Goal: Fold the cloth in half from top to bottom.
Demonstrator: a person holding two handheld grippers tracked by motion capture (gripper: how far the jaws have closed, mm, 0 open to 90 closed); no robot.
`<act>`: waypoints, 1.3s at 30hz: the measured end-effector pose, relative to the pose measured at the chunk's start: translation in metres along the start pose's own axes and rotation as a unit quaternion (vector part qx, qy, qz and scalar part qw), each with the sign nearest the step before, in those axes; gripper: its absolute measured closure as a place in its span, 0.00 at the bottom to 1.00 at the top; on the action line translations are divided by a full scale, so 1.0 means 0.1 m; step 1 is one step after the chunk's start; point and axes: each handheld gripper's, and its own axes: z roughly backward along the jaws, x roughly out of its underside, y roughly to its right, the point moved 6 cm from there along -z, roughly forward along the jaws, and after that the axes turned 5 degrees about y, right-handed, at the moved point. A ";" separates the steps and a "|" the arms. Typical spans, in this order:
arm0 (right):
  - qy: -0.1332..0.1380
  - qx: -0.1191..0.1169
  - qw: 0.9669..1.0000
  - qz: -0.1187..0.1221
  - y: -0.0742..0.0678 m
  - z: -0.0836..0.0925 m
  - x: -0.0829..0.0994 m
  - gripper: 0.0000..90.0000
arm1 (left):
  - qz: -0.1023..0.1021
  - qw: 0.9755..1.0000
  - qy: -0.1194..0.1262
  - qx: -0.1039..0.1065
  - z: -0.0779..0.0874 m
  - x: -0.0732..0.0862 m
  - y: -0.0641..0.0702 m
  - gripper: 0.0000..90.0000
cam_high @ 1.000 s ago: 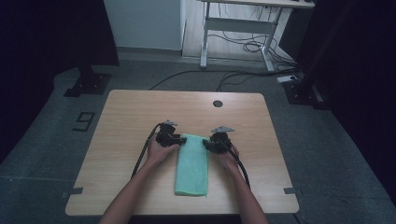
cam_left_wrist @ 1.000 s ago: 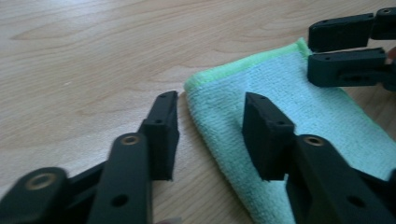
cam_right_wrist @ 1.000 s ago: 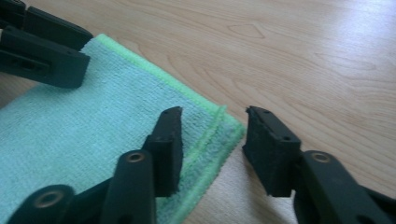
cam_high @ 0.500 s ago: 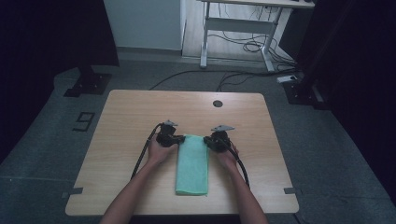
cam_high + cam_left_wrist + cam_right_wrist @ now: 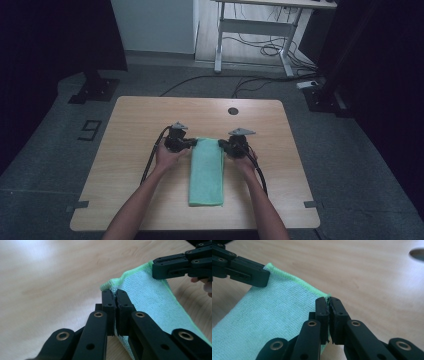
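A folded light green towel (image 5: 206, 172) lies lengthwise on the wooden table (image 5: 130, 125). My left gripper (image 5: 192, 143) has just closed and is shut on the towel's far left corner (image 5: 112, 286), pinching the cloth between its pads. My right gripper (image 5: 223, 146) has also just closed and is shut on the far right corner (image 5: 325, 296). In the left gripper view the right gripper's jaws (image 5: 175, 265) clamp the other corner; in the right gripper view the left gripper (image 5: 244, 270) grips its corner. The far edge of the towel is lifted a little off the table.
A round cable hole (image 5: 232, 111) sits in the table near its far edge. Black cables (image 5: 150, 160) trail back from both grippers beside the forearms. Beyond the table stand a white desk frame (image 5: 252, 30) and floor cables.
Both pairs of jaws have closed onto the towel's far corners. The left hand has risen slightly, lifting its corner.
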 end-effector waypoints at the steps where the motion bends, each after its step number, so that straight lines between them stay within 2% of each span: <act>1: 0.007 0.001 1.000 0.002 0.00 0.02 -0.06 0.96 | -0.005 1.000 0.002 -0.001 0.03 -0.06 0.01 0.97; 2: 0.012 0.002 1.000 0.005 0.00 0.04 -0.11 0.96 | -0.009 1.000 0.008 -0.003 0.07 -0.14 0.03 0.97; 3: 0.012 0.002 1.000 0.005 0.00 0.04 -0.11 0.96 | -0.009 1.000 0.008 -0.003 0.07 -0.14 0.03 0.97; 4: 0.020 0.004 1.000 0.006 0.01 0.08 -0.19 0.96 | -0.011 1.000 0.017 -0.006 0.11 -0.21 0.04 0.97; 7: 0.036 0.006 0.999 0.008 0.01 0.14 -0.28 0.96 | -0.013 1.000 0.019 -0.006 0.12 -0.23 0.06 0.97; 16: 0.044 0.007 0.999 0.011 0.03 0.18 -0.30 0.96 | -0.022 0.999 0.022 -0.008 0.10 -0.28 0.09 0.97; 20: 0.050 0.014 0.999 0.017 0.06 0.21 -0.40 0.96 | -0.031 0.999 0.031 -0.011 0.12 -0.45 0.09 0.97; 24: 0.071 0.017 0.997 0.021 0.08 0.29 -0.57 0.96 | -0.034 0.998 0.051 -0.013 0.17 -0.57 0.11 0.97; 27: 0.078 0.022 0.996 0.035 0.06 0.35 -0.60 0.95 | -0.043 0.998 0.053 -0.016 0.17 -0.55 0.15 0.96; 33: 0.071 0.027 0.996 0.038 0.06 0.37 -0.48 0.95 | -0.048 0.998 0.045 -0.018 0.11 -0.47 0.19 0.97; 39: 0.070 0.025 0.996 0.040 0.09 0.39 -0.47 0.95 | -0.045 0.998 0.039 -0.012 0.05 -0.48 0.18 0.96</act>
